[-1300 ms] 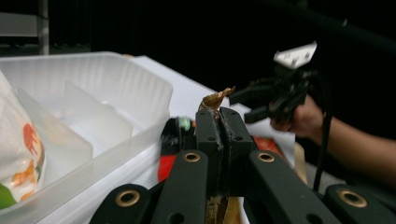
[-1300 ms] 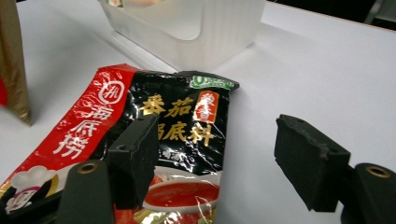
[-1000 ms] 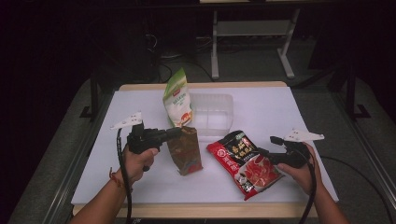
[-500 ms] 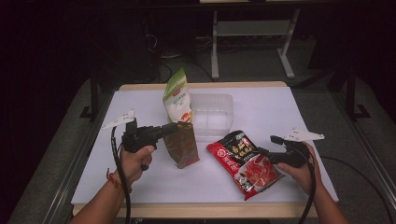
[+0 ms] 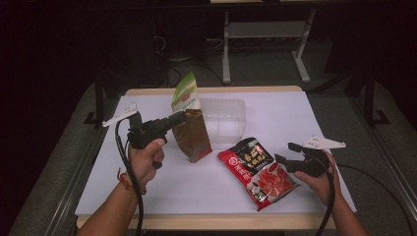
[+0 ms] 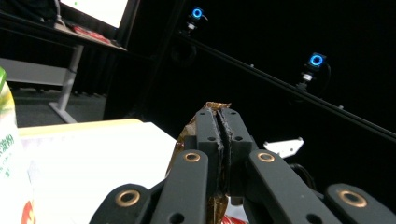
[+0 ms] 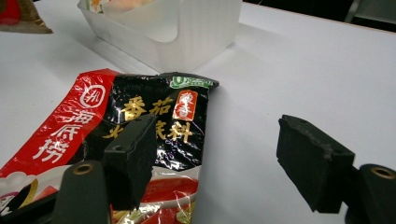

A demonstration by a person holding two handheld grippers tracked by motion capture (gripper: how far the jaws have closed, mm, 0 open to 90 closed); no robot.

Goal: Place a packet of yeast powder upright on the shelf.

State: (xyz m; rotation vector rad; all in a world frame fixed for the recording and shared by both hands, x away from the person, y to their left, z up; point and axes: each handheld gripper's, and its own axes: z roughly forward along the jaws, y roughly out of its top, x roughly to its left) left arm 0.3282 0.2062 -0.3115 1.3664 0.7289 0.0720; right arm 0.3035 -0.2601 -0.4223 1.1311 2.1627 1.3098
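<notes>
We hold the left gripper [image 5: 178, 118] clamped on the top edge of a brown pouch [image 5: 193, 136] — in the left gripper view the jaws are pressed together with the pouch's crinkled seam [image 6: 215, 106] pinched between them. In the high view the pouch hangs from that grip, left of the table's middle, its lower edge at the white table [image 5: 275, 113]; whether it touches we cannot tell. Just behind it, on the far side, a green-and-white bag [image 5: 185, 92] stands upright next to a clear plastic bin [image 5: 223, 120].

Our right gripper [image 5: 287, 154] sits at the right, near side — its jaws spread wide and gripping nothing. In the right gripper view one jaw is above the red-and-black packet [image 7: 140, 126], the other above bare table. The packet lies flat, near and right of the bin.
</notes>
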